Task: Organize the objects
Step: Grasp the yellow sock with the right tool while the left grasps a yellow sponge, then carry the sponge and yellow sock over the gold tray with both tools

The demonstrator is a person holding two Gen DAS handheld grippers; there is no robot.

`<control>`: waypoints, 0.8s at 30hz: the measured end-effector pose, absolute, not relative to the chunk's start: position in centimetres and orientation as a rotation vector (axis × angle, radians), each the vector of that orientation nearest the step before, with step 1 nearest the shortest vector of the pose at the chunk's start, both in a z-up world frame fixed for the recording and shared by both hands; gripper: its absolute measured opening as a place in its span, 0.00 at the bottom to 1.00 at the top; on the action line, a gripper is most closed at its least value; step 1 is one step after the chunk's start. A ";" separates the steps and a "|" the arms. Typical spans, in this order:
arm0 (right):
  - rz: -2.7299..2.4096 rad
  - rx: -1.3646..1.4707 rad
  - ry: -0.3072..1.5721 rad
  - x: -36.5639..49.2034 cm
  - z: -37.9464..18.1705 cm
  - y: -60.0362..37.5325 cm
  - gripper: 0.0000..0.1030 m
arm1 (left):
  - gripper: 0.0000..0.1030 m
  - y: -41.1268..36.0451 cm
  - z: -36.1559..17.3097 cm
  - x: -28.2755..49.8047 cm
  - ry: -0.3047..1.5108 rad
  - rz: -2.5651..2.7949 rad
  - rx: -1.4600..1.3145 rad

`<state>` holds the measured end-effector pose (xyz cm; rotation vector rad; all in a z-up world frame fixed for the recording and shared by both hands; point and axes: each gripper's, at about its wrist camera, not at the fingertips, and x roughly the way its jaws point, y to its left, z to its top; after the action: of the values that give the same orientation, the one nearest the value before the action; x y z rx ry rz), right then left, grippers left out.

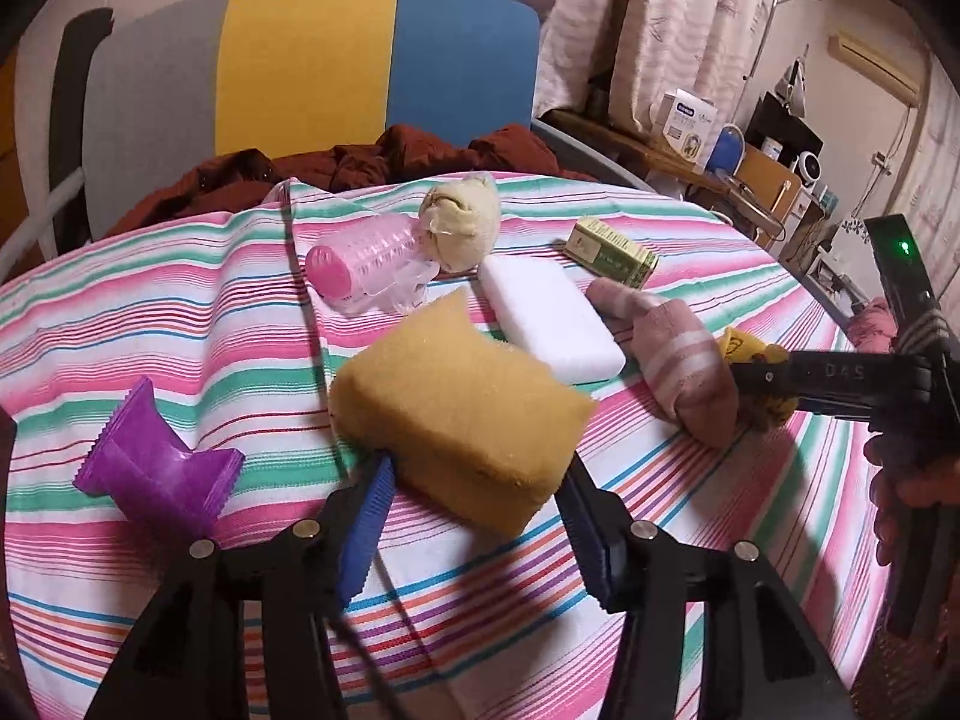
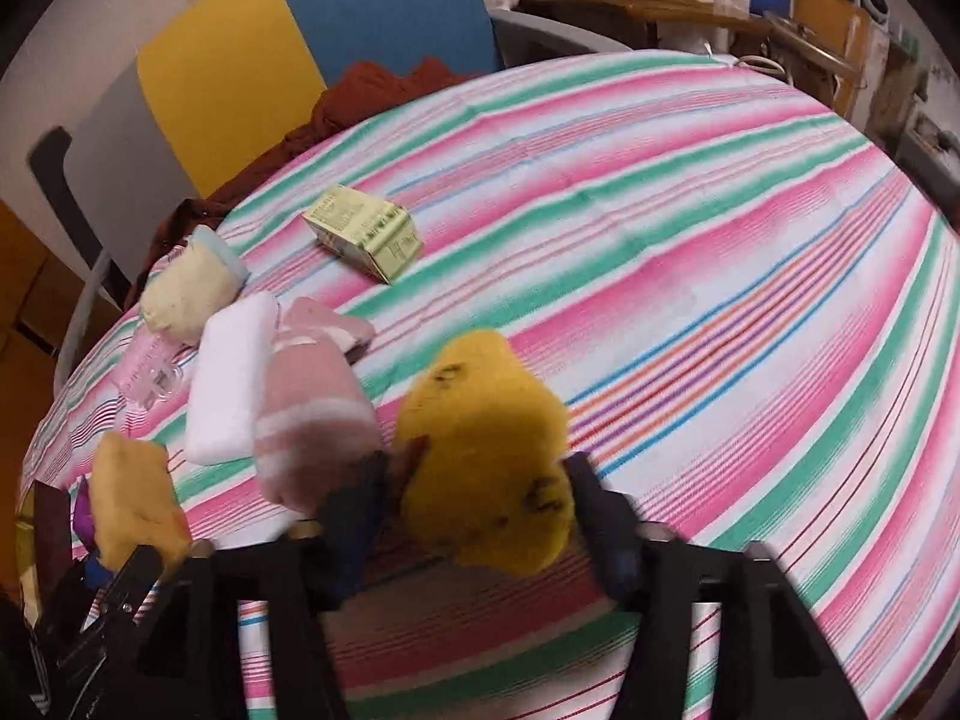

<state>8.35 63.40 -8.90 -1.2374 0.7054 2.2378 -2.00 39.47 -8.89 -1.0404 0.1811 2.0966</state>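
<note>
The bench cloth is striped in pink, green, white, blue, red and orange. On it lie an ochre sponge, a white foam block, a purple ridged spool, a pink clear-cased roller, a pale cream sock ball, a pink sock with white bands, a green-and-cream box and a yellow plush with dark marks. At twelve o'clock, a grey, yellow and blue chair back.
</note>
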 end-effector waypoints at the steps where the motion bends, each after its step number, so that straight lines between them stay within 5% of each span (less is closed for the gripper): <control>1: 2.243 -1.228 0.694 8.4 -8.7 63.3 0.49 | 0.55 39.5 -8.8 -2.1 0.173 2.098 -1.043; 11: 2.272 -1.055 0.697 9.6 -6.5 63.9 0.48 | 0.44 40.4 -9.1 -1.7 0.201 2.115 -1.026; 24: 2.327 -1.007 0.492 8.8 -4.7 61.7 0.48 | 0.42 36.7 -7.8 3.1 0.310 2.139 -0.802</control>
<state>8.80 61.72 -4.68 -1.0071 0.4922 2.3268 3.14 36.66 -7.77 -0.8015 0.3100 2.1385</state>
